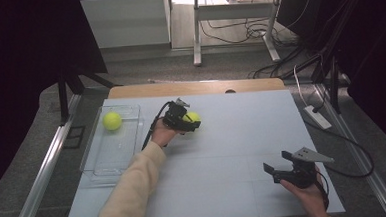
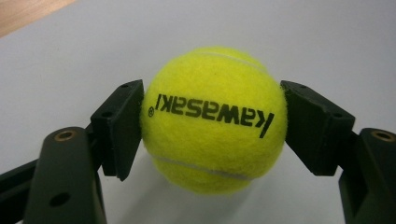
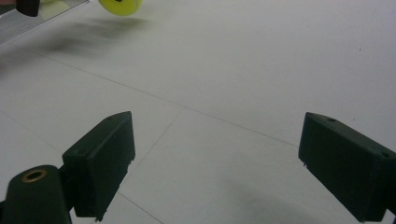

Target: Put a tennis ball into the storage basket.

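Left gripper [image 1: 185, 120] sits at the far middle of the pale grey tabletop [image 1: 242, 136], its two black jaws closed against opposite flanks of a fuzzy yellow-green tennis ball with black lettering [image 2: 214, 119]. In the left gripper view both pads meet the felt at about the ball's widest line, left and right of the lettering, and a shadow lies directly beneath the ball; whether it rests on the table or is a hair above it cannot be told. In the high view the same ball [image 1: 193, 117] lies just right of a clear, shallow rectangular plastic tray [image 1: 100, 163], which stands along the table's left side. A second yellow-green tennis ball [image 1: 112, 120] rests in the tray's far end.

Right gripper [image 1: 280, 170] is at the near right of the table, well apart from the ball, jaws spread wide with nothing between them; bare tabletop shows through the gap in the right gripper view.

Judged step: carrying the gripped ball left into the tray beside the first.

Notes for doing it well:
- Keep the pinch across the ball's widest line; a grip above or below it would likely squeeze the ball out.
- Lift high enough to clear the tray's near wall before crossing.
- Lower into the free near part of the tray, away from the resting ball, then release low so it does not bounce or roll out.
- Right gripper need not move.
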Motion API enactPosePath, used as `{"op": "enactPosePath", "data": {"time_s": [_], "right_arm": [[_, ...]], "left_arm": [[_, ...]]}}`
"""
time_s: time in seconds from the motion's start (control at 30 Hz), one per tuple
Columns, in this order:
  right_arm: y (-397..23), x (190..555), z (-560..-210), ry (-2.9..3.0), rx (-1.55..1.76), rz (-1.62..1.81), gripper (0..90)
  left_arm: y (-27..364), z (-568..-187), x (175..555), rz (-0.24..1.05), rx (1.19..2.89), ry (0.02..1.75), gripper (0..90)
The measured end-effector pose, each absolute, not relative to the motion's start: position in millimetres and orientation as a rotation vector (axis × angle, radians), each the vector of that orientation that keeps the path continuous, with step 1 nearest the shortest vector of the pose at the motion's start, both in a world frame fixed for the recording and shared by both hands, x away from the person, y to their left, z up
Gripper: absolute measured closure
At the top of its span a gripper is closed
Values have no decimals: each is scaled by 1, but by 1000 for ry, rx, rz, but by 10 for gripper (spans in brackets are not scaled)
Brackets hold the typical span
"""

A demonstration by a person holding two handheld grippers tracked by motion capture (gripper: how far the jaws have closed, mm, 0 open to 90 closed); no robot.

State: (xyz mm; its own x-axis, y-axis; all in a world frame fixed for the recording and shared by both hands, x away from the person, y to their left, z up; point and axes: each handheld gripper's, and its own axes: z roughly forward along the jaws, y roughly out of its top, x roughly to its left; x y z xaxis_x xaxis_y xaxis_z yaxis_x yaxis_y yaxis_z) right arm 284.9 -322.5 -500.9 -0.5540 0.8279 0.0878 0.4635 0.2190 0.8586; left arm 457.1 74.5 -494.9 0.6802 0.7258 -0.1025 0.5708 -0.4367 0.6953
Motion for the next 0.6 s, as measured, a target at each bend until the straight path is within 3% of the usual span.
{"op": "enactPosePath", "data": {"time_s": [0.6], "right_arm": [[-321,284,-500,2113,1193,1271,108]], "left_arm": [[88,-487,446,306,2110,991,268]]}}
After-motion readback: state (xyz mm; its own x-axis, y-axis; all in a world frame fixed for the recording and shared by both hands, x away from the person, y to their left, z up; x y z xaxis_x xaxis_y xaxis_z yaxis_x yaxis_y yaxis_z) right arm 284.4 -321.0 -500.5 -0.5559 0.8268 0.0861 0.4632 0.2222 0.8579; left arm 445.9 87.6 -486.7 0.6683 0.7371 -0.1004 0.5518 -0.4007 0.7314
